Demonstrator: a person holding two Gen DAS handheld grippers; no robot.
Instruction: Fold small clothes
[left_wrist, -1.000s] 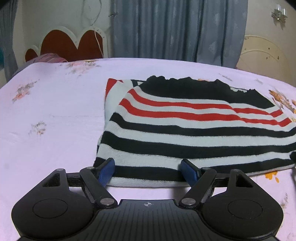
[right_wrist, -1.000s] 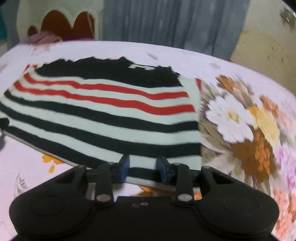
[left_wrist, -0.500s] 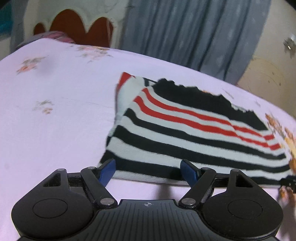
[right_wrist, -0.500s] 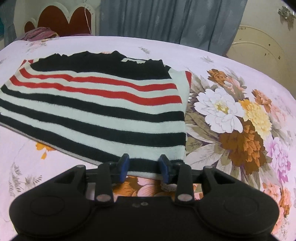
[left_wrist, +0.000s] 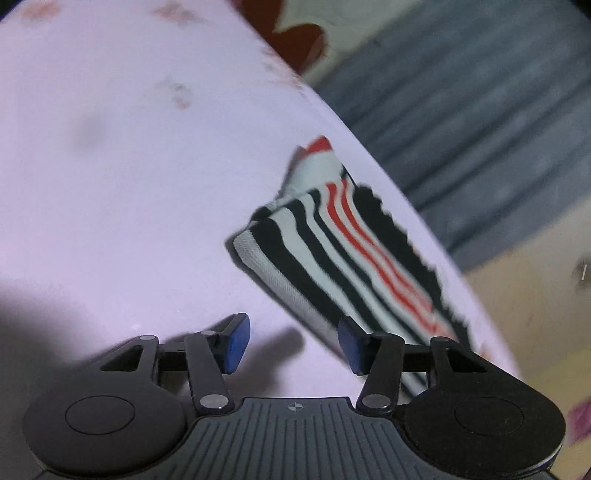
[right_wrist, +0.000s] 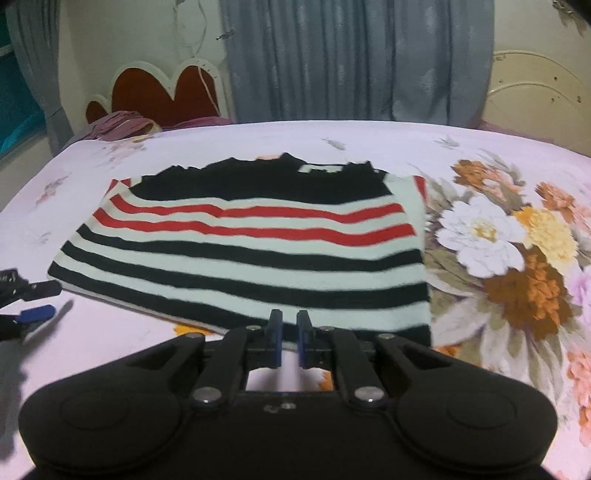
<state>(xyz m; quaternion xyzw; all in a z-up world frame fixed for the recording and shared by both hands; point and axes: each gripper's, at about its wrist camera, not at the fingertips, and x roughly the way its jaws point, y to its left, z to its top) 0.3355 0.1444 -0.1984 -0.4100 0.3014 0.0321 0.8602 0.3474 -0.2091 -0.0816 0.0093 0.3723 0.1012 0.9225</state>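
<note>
A folded knit top (right_wrist: 251, 243) with black, white and red stripes lies flat on the pink floral bedsheet (right_wrist: 369, 144). In the left wrist view the top (left_wrist: 332, 243) runs tilted from centre to lower right. My left gripper (left_wrist: 291, 341) is open and empty, rolled to the side, just off the top's near left corner; its fingers also show at the left edge of the right wrist view (right_wrist: 35, 301). My right gripper (right_wrist: 289, 341) has its jaws nearly closed with a narrow gap, empty, just in front of the top's near hem.
A heart-shaped red headboard (right_wrist: 162, 92) and grey curtains (right_wrist: 351, 59) stand behind the bed. A purple cloth (right_wrist: 118, 123) lies at the far left of the bed. A large flower print (right_wrist: 517, 258) covers the sheet to the right of the top.
My left gripper pulled back off the hem and rolled sideways, jaws narrowing slightly. My right gripper drew back from the hem and its jaws closed to a narrow gap. The top stays flat.
</note>
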